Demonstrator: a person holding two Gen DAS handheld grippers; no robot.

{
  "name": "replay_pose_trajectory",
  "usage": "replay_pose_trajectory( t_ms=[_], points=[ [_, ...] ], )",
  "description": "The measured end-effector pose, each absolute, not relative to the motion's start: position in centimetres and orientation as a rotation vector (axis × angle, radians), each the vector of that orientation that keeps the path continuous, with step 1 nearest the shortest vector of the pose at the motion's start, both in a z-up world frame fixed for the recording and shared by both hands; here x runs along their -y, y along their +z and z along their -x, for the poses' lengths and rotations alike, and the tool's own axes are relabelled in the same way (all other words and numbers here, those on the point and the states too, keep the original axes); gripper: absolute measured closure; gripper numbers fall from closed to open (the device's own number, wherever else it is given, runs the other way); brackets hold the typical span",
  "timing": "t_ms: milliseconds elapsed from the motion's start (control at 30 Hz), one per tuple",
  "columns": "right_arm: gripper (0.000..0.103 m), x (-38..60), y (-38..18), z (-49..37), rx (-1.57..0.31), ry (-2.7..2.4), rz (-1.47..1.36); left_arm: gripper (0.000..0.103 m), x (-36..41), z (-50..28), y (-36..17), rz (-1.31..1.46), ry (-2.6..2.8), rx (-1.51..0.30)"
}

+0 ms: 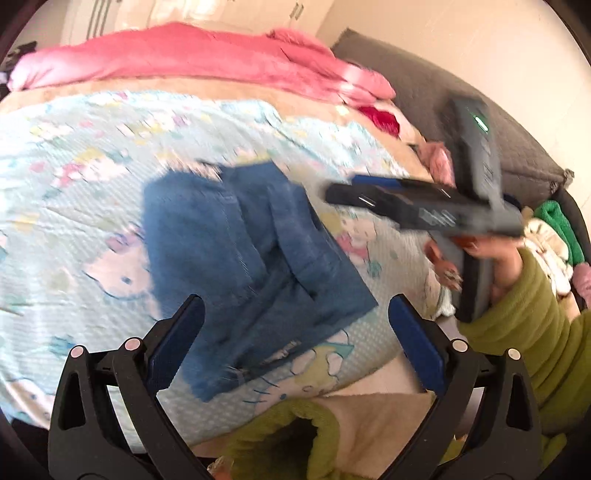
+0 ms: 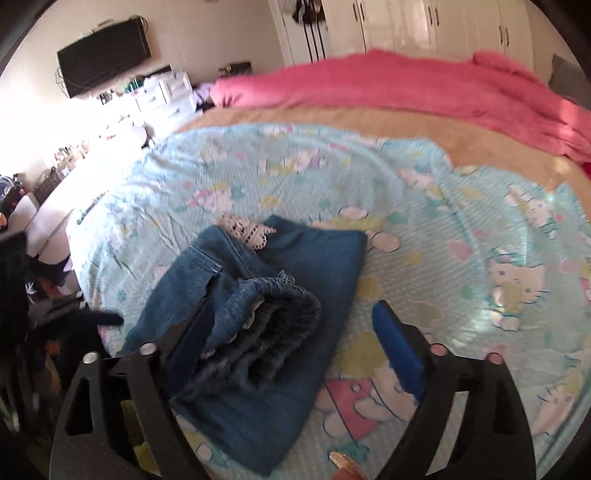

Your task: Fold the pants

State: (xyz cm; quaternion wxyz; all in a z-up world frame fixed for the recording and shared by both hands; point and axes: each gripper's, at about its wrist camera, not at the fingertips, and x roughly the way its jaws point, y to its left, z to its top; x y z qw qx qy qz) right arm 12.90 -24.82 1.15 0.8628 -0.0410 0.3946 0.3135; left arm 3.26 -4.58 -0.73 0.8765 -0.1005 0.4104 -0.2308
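Observation:
The blue denim pants (image 1: 251, 258) lie folded into a compact bundle on the light blue cartoon-print sheet (image 1: 74, 177). In the right wrist view the pants (image 2: 266, 295) show a rolled frayed hem on top and a white patterned pocket lining at the far edge. My left gripper (image 1: 295, 317) is open and empty, held above the near edge of the pants. My right gripper (image 2: 291, 325) is open over the bundle, its left finger (image 2: 195, 332) close against the rolled hem. It also shows in the left wrist view (image 1: 343, 190), blurred, to the right of the pants.
A pink blanket (image 1: 192, 59) lies across the far side of the bed, also in the right wrist view (image 2: 406, 85). A grey headboard (image 1: 424, 85) and a pile of clothes (image 1: 554, 236) are on the right. A dresser (image 2: 162, 92) and wardrobes (image 2: 406, 26) stand beyond the bed.

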Motion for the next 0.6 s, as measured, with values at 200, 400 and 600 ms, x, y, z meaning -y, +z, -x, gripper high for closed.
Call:
replay_pose_trajectory(
  t_ms=[200,400,600],
  points=[
    [0.009,27.1,3.2,-9.7,-0.734,0.632,0.132,0.01,3.2,-4.0,0.4,0.209,-0.413,-0.839],
    [0.009,27.0,4.2,-5.9,-0.664,0.702,0.213,0.01,2.7,-4.5,0.5,0.186,-0.356,-0.854],
    [0.009,24.2,2.9,-2.7,-0.669,0.856,0.291,0.01,1.7,-6.4,-0.2,0.168,-0.295,-0.897]
  ],
)
